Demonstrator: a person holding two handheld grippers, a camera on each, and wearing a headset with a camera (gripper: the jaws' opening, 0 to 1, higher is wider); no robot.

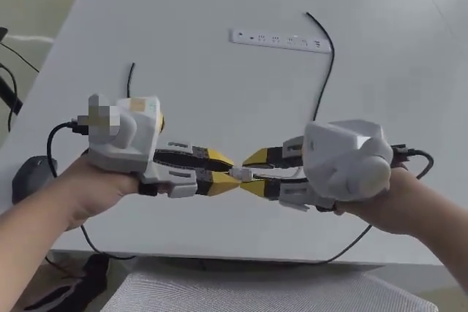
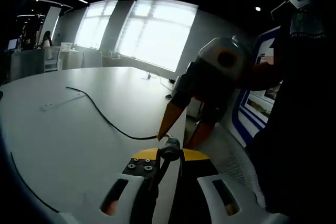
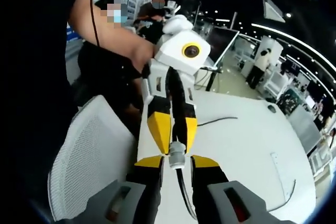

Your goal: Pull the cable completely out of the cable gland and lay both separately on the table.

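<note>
Cable gland (image 1: pixel 241 174) hangs over the near edge of the table (image 1: pixel 219 85), long axis left to right between two grippers set tip to tip. Left gripper (image 2: pixel 169 156) pinches its left end, jaws nearly closed. Right gripper (image 3: pixel 177 162) has jaws narrow around the other end; grip unclear. Black cable (image 3: pixel 182 190) leaves that end, trailing back between the right jaws. Farther off lies a power strip (image 1: pixel 281 40).
</note>
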